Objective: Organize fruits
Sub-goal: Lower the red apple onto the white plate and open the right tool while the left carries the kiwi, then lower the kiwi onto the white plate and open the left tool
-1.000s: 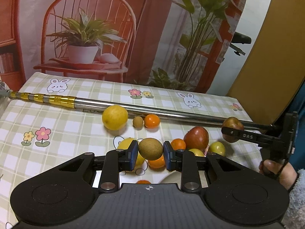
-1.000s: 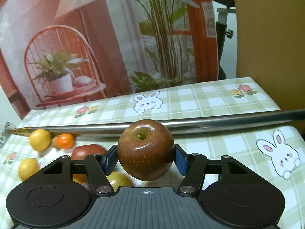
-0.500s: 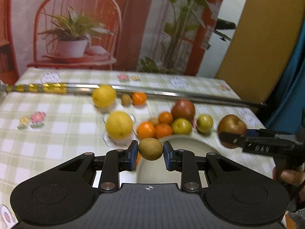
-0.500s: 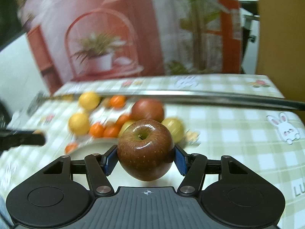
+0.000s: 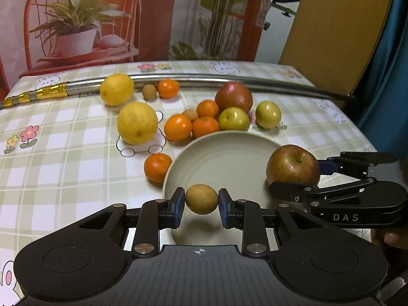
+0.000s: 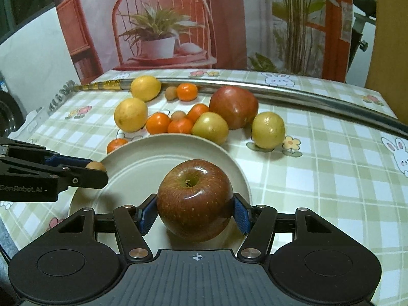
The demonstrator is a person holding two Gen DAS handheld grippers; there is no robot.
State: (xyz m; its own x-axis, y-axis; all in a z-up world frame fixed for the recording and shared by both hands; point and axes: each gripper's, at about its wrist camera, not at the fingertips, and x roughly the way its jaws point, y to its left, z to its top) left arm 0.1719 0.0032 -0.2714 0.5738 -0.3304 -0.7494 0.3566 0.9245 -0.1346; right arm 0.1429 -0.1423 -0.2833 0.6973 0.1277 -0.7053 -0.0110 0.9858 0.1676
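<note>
The left tongs pinch a small brown fruit over the near edge of the plate, and the right tongs pinch a red apple over the same plate. Behind the plate, oranges, two yellow citrus fruits and green apples lie on the checked surface, and farthest is a metal pole.

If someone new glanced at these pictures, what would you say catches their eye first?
Probably the big red apple clamped in the right gripper over the pale plate, which has nothing lying on it. Next, the small brown fruit pinched in the left gripper at the plate's near-left edge. Behind the plate sits a cluster of oranges, lemons and green fruit on the checked tablecloth.
</note>
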